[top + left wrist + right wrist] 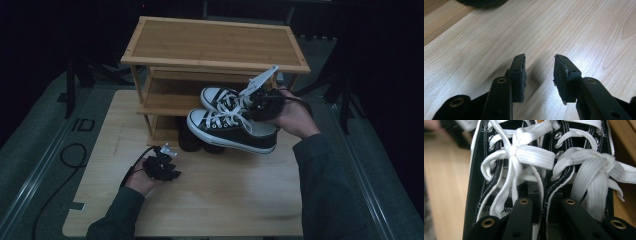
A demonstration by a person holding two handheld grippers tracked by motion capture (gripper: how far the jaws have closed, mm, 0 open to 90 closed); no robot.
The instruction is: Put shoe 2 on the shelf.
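The right gripper (pixel 264 102) has its jaws clenched on the inner collars of a pair of black sneakers (pixel 231 122), one jaw inside each shoe, holding them in the air in front of the wooden shoe rack (pixel 215 42). Beyond the jaws lie the white laces (pixel 524 152). Under the sneakers, dark shoes (pixel 189 140) stand on the bench (pixel 225 195). The left gripper (pixel 161 167) rests low over bare bench, jaws released.
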